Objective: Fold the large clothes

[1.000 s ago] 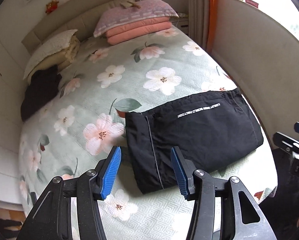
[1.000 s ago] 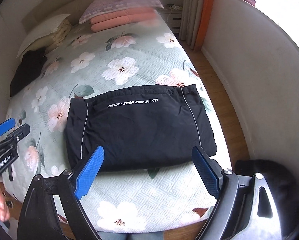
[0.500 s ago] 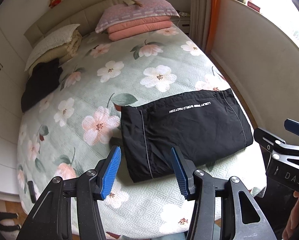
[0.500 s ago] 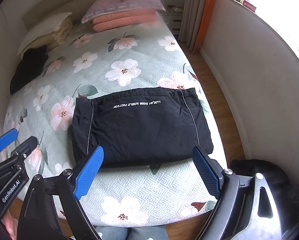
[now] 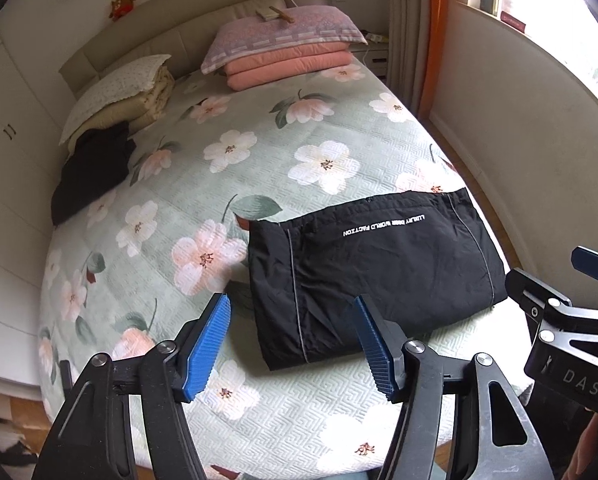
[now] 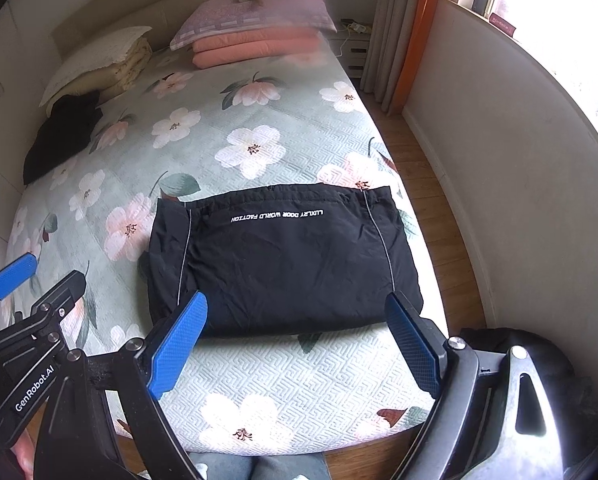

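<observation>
A black garment (image 5: 379, 264) (image 6: 287, 260) with white lettering lies folded into a flat rectangle near the foot of the bed (image 5: 259, 168) (image 6: 299, 376), on the green floral bedspread. My left gripper (image 5: 293, 344) hovers above the garment's near left corner; its jaws are opening and nothing is between them. My right gripper (image 6: 299, 340) hangs above the garment's near edge, open wide and empty. Each gripper shows at the edge of the other's view: the right gripper (image 5: 571, 320) and the left gripper (image 6: 23, 312).
A pink pillow stack (image 5: 287, 52) and cream pillows (image 5: 119, 96) sit at the headboard, with a second dark garment (image 5: 91, 172) beside them. A wall and window (image 5: 539, 100) run close along the right. Wooden floor (image 6: 431, 184) lies between bed and wall.
Both grippers have risen and drawn back from the bed, so the folded garment looks smaller and farther. The left gripper's blue pads stand wider apart than before.
</observation>
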